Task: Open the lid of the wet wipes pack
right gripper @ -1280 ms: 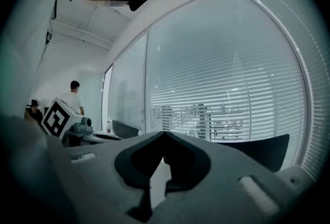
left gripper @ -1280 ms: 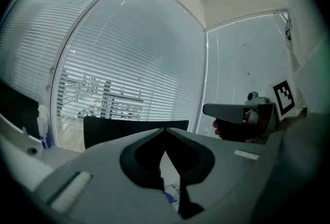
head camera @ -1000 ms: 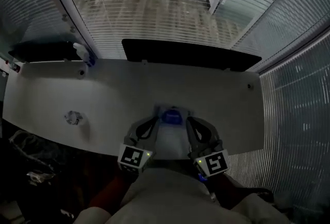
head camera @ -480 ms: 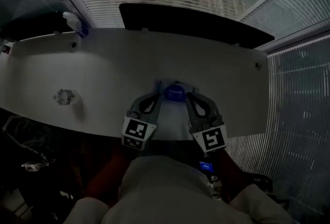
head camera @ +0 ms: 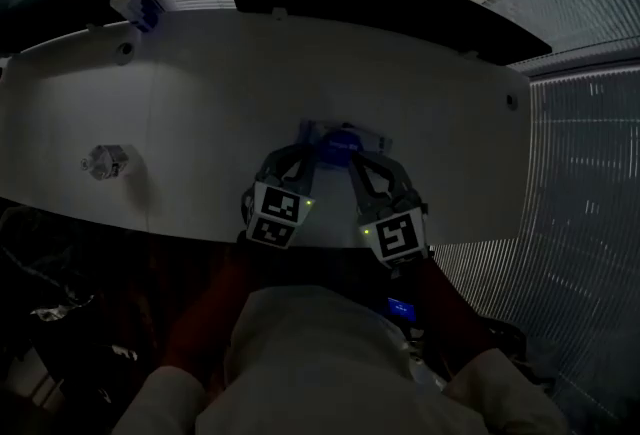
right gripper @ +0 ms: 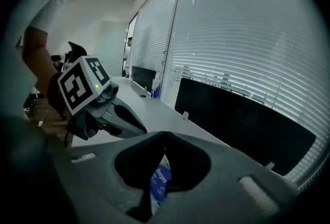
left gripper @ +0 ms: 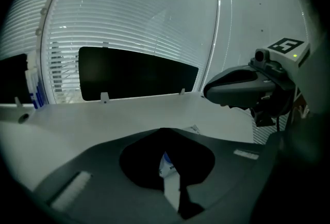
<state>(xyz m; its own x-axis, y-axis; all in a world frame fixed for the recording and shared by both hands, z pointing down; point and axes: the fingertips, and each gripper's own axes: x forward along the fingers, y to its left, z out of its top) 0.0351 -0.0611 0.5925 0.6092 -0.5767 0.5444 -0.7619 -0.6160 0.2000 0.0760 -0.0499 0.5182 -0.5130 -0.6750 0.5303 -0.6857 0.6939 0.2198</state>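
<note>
Working at the near edge of the smooth white desk (head camera: 200, 113), we should pin the soft, glossy wipes pack (head camera: 340, 141) with the left gripper (head camera: 305, 153). The right gripper (head camera: 352, 161) then hooks the hard, round blue lid (right gripper: 160, 183). Both tongs are clenched, their tips at the pack.

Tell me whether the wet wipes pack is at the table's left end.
No, the wet wipes pack lies near the table's middle, between the left gripper and the right gripper.
</note>
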